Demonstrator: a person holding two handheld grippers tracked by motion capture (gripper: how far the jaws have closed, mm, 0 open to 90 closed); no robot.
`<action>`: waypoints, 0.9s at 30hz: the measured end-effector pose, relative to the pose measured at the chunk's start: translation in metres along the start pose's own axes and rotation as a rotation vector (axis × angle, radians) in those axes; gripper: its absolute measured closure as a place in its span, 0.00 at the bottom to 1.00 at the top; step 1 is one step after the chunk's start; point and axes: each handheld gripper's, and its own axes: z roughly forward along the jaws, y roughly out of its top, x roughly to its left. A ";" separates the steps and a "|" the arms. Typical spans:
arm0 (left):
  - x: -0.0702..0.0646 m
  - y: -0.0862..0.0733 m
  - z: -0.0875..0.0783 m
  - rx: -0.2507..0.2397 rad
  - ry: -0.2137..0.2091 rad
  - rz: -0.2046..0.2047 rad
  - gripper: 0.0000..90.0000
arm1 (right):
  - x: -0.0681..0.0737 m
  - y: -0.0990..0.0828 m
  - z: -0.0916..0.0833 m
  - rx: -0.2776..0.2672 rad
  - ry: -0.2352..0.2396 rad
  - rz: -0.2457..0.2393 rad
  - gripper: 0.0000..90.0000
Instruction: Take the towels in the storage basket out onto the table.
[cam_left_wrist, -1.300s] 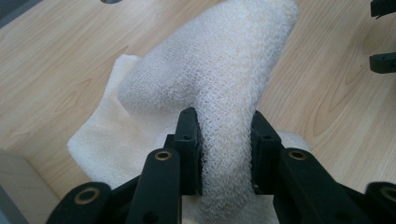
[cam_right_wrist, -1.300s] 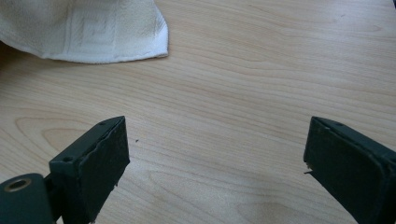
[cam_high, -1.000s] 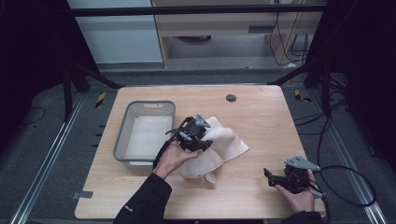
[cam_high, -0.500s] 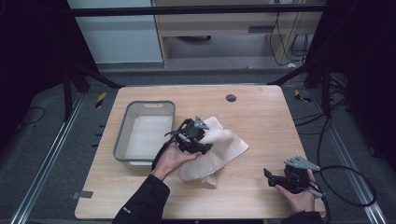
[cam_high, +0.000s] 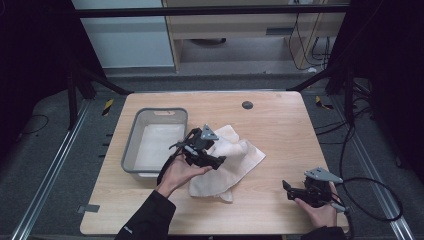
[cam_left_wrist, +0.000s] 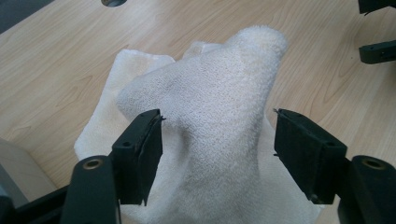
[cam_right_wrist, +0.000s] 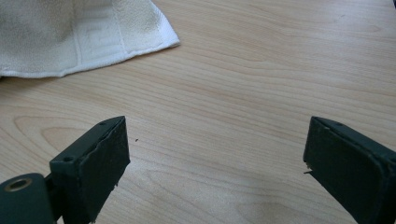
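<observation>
White towel (cam_high: 227, 162) lies rumpled on the wooden table (cam_high: 280, 120), just right of the grey bin (cam_high: 131, 145), which serves as landmark here. Bin sits on the table's left half with another pale cloth (cam_high: 152, 147) flat on its floor. Left gripper (cam_high: 212, 161) is over the towel's left part, close to the bin's right wall, carried by the left hand (cam_high: 177, 172) coming in from below. In the left gripper view a raised hump of towel (cam_left_wrist: 219, 107) stands between the jaws, which have just been opening; the pads (cam_left_wrist: 149, 140) stand apart, the left one at or nearly at the fabric (can't tell if it touches), the right one clear of it, so nothing is clamped. Towel's flat layers spread under the hump and out toward the far side from the bin. Right gripper (cam_high: 291, 190) is well away from the bin, near the table's front right corner, held low by the right hand (cam_high: 317, 212), jaws pointed back toward the towel and bin. In the right gripper view its jaws stand wide apart over bare wood, with a hemmed towel corner (cam_right_wrist: 140, 42) lying farther ahead, not touching them. Small dark round spot (cam_high: 247, 105) on the table, far side, right of the bin.
</observation>
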 end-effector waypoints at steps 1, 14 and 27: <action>0.000 -0.001 -0.002 -0.007 0.000 0.001 0.33 | 0.000 0.000 0.000 0.000 0.000 0.000 0.08; 0.001 -0.025 -0.039 -0.116 0.047 -0.023 0.27 | -0.001 0.000 0.000 -0.001 -0.003 0.003 0.08; 0.023 -0.073 -0.067 -0.198 0.123 -0.118 0.26 | -0.001 -0.001 0.000 -0.002 -0.011 0.004 0.07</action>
